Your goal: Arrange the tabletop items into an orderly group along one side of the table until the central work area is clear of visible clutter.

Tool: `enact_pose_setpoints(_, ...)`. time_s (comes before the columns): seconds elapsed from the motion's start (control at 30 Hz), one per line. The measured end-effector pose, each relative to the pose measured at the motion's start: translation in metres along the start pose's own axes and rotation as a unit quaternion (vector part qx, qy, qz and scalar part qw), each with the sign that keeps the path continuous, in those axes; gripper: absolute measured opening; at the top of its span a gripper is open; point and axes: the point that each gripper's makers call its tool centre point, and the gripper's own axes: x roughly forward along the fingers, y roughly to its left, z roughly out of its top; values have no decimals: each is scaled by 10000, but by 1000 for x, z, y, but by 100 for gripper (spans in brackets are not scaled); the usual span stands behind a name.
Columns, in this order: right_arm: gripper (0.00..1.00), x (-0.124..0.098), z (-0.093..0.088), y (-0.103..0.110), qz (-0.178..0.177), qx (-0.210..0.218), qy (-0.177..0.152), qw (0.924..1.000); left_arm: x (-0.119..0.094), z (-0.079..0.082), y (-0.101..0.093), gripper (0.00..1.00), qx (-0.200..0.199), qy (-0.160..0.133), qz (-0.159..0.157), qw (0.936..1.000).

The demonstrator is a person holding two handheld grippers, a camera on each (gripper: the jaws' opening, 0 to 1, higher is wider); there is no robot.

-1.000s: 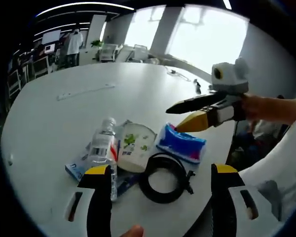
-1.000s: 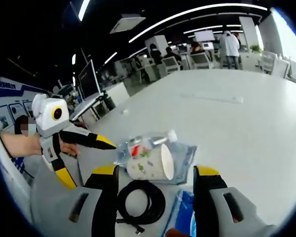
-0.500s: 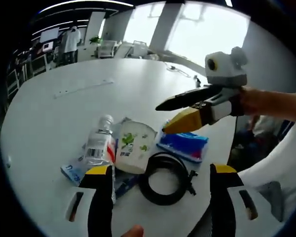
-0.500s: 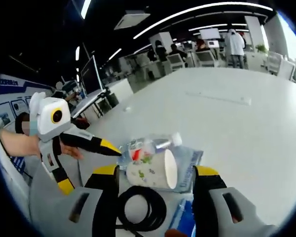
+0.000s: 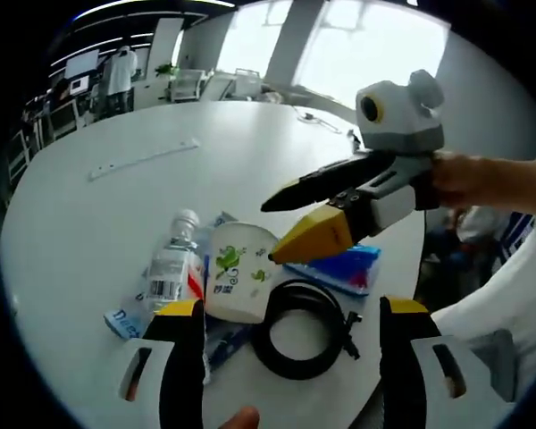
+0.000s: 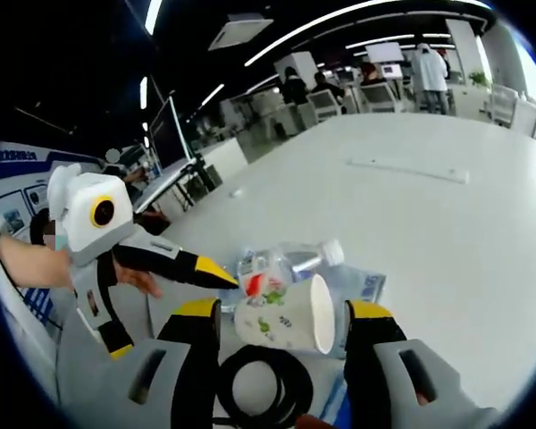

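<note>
Both grippers, left gripper (image 6: pixel 196 273) and right gripper (image 5: pixel 281 223), hang open-jawed around the tipped paper cup (image 5: pixel 232 283) (beside a water bottle (image 5: pixel 168 268)), seemingly poised to grasp it.

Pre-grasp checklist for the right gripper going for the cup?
1. Right gripper open: ok, jaws apart.
2. Paper cup lined up between its jaws: ok in the right gripper view.
3. Cup on its side, mouth visible: ok.
4. Water bottle clear of cup: not ok, lies right against it.
5. Black cable coil out of the way: cannot tell, sits close under the cup.
6. Left gripper free: ok, open, holding nothing.
</note>
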Motion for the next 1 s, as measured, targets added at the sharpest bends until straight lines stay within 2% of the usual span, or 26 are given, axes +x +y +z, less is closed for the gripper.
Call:
enact_pose_setpoints(0.53, 50, 11, -7, -1, 87, 127, 182, 9997, 6, 0, 5, 76, 2, 83, -11, 10000)
enact_pose_setpoints(1.0, 43, 20, -14, -1, 189, 385, 302, 9986, 14, 1, 6, 75, 6, 112, -56, 9999)
